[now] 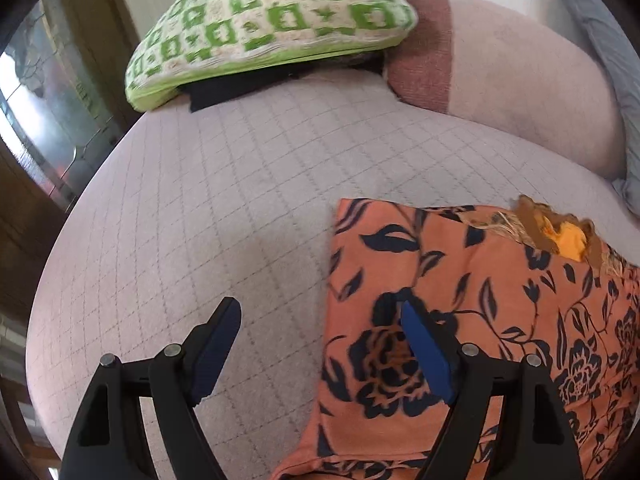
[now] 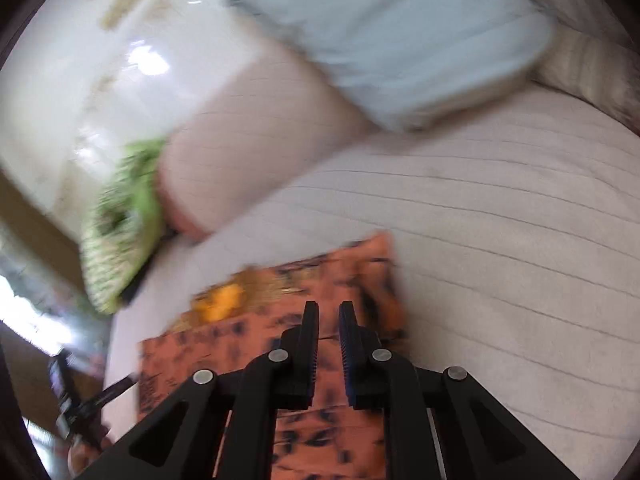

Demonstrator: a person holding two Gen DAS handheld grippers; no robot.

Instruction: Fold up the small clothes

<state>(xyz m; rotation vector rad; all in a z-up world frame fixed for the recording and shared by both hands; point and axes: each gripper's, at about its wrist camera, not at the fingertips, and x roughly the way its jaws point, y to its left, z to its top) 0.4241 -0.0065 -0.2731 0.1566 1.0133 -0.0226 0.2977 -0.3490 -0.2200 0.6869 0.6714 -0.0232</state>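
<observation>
An orange garment with a dark floral print (image 1: 472, 320) lies flat on the quilted bed cover (image 1: 208, 208), with an embroidered neckline and yellow lining (image 1: 560, 236) at its far edge. My left gripper (image 1: 320, 312) is open wide above the garment's left edge, one finger over the bed cover, the other over the cloth, holding nothing. In the blurred right wrist view, my right gripper (image 2: 329, 310) hovers over the same garment (image 2: 280, 332), its jaws nearly closed with a narrow gap and nothing between them.
A green-and-white patterned pillow (image 1: 272, 28) lies at the head of the bed over a dark item. A pale pink pillow with a brown band (image 1: 520, 80) and a light blue pillow (image 2: 392, 36) lie beside it. A dark wooden window frame (image 1: 48, 120) stands at the left.
</observation>
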